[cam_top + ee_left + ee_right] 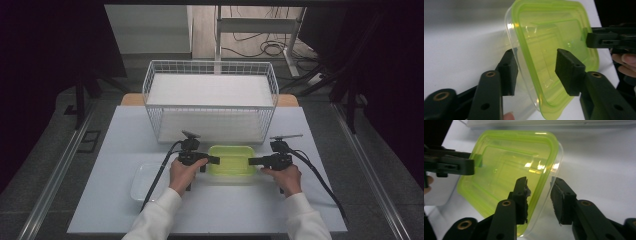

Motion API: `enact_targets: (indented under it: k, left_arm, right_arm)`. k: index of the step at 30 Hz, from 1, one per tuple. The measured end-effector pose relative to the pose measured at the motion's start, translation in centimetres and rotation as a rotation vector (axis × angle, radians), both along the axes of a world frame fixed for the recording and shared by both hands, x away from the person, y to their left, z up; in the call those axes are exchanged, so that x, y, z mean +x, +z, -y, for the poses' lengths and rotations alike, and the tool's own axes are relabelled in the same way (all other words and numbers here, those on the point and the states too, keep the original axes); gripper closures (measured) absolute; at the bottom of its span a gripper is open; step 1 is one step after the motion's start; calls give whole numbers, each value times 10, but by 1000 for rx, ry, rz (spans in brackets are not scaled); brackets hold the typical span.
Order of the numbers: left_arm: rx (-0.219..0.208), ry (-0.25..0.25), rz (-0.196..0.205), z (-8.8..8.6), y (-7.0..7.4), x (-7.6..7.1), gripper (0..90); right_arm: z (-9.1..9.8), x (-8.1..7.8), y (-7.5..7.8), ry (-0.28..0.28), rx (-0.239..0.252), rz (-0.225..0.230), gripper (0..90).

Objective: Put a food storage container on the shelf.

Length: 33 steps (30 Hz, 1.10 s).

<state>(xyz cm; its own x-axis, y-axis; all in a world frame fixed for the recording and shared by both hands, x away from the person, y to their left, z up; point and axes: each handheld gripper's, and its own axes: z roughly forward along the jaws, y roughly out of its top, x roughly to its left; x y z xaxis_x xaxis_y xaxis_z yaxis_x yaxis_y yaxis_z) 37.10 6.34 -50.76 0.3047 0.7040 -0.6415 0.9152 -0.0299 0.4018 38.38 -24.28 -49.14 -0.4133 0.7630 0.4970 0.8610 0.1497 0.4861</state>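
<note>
The green-lidded container (231,160) sits on the counter (125,130) just in front of the wire basket (210,100), between my two grippers. My left gripper (536,71) has its fingers apart, straddling the near rim, one outside the clear wall, one over the lid. My right gripper (539,200) is likewise apart across the opposite rim, not clamped. Judgement: thin clear plastic, light, apparently empty, walls flex easily, surface slick. Best hold is the stiff lid rim at both ends, pinched evenly. A second clear tray (145,181) lies near my left hand (184,172).
</note>
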Motion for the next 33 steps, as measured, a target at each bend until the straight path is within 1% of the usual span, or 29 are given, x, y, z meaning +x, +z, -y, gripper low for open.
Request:
enact_targets:
  k: [1,3,4,5,7,9,11,13,14,15,16,17,19,20,21,22,23,25,26,28,29,30,31,33]
  left_arm:
    - [-12,9,1,-1,1,-1,561]
    - [-11,2,5,-2,2,-1,597]
    - [-24,7,8,-4,5,-2,621]
    - [-29,15,9,-4,7,-3,634]
    - [-31,14,16,-4,9,-6,664]
    - [-24,9,23,-2,10,-9,665]
    - [-37,1,37,-4,11,-12,668]
    - [-39,-2,43,-5,12,-14,670]
    - [-56,2,58,-5,15,-16,676]
    - [-62,1,70,-6,17,-17,679]
    - [-62,1,70,-6,17,-17,684]
    - [-55,19,97,-7,23,-21,753]
    - [-59,16,105,-8,24,-22,756]
    - [-64,8,122,-9,29,-26,756]
    - [-64,8,122,-9,29,-26,758]
    - [-71,3,133,-10,32,-28,762]
    - [-72,-7,155,-11,36,-32,763]
    - [-75,-8,161,-11,38,-33,766]
    - [-80,-10,173,-12,40,-35,766]
    - [-64,-10,191,-13,43,-37,761]
    - [-76,-9,198,-14,44,-38,755]
    - [-94,-8,213,-18,47,-41,754]
    - [-94,-8,213,-18,47,-41,755]
    - [-113,-11,240,-23,53,-44,756]
  right_arm:
    - [1,-1,1,-1,3,-7,688]
    - [1,-1,2,-2,6,-4,703]
    - [3,-3,6,-2,29,-1,735]
    - [3,-4,8,-4,41,-1,751]
    - [5,-6,12,-10,43,21,780]
    - [6,-8,14,-11,42,30,784]
    - [7,-10,16,-7,43,38,786]
    - [7,-11,18,-3,43,45,787]
    - [8,-14,21,-2,48,56,787]
    - [8,-15,22,0,50,62,787]
    - [9,-16,23,2,55,72,787]
    - [10,-18,26,2,63,84,787]
    - [10,-19,27,5,72,90,786]
    - [10,-23,32,9,78,112,786]
    - [10,-23,32,9,78,112,786]
    - [12,-27,35,14,87,126,787]
    - [12,-29,37,14,93,132,787]
    - [13,-30,38,16,96,139,787]
    - [13,-32,39,17,103,146,787]
    - [10,-37,46,27,73,177,786]
    - [5,-43,56,33,45,219,784]
    - [3,-45,61,37,34,240,783]
    - [3,-45,61,37,34,240,783]
    - [0,-49,69,43,37,264,781]
